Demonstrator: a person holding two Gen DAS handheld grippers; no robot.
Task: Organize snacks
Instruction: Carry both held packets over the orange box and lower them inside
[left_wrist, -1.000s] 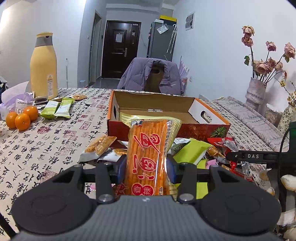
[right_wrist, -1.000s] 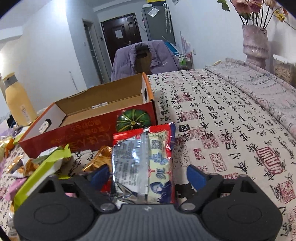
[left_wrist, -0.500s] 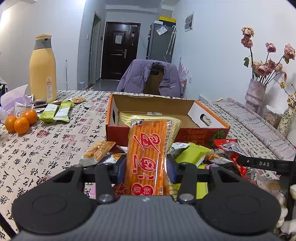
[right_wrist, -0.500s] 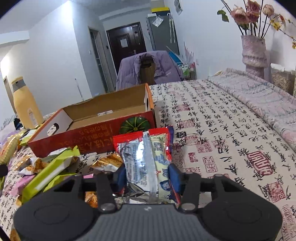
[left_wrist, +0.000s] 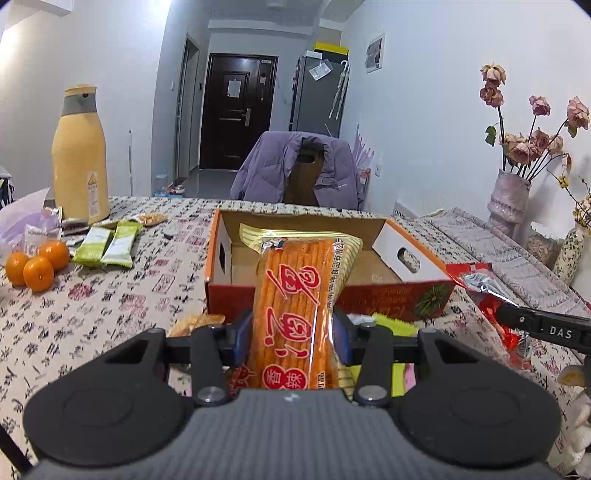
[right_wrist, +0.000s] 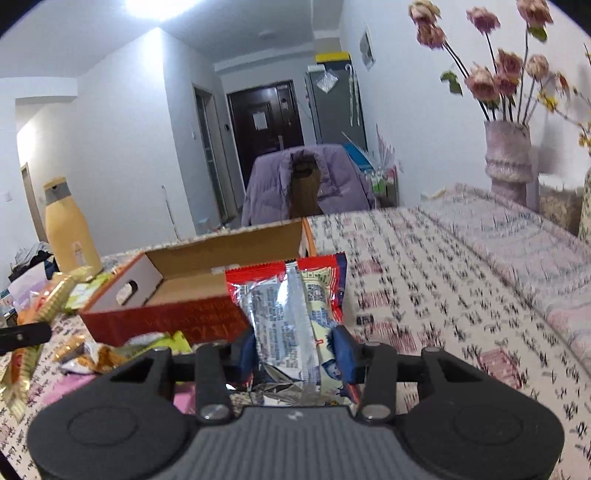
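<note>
Since a second ago the right gripper (right_wrist: 298, 352) has drawn in from a wide stance around the red and silver packet (right_wrist: 295, 314) lying on the table to a narrow one, its blue pads now against the packet's sides and its jaws closing the last bit. The packet has come up off the patterned tablecloth (right_wrist: 443, 295) and stands upright in front of the camera, its top edge level with the open cardboard box (right_wrist: 199, 291) behind it. The view is blurred on the right side (the flowers and vase (right_wrist: 508, 158) especially).

The left gripper (left_wrist: 293, 341) keeps its tight clamp on the orange stick-snack packet (left_wrist: 295, 306), as before. It sits a little higher: the heap of loose wrappers that showed beneath the packet earlier is now mostly hidden behind the fingers. The packet rises in front of the box (left_wrist: 325, 295), whose near wall it overlaps.

In the left view the right gripper's finger marked DAS and its red packet (left_wrist: 476, 284) appear at the right edge, just beside the box's right corner. The three oranges (left_wrist: 37, 262), two green bars (left_wrist: 107, 247) and yellow flask (left_wrist: 79, 155) lie unchanged at the left.
</note>
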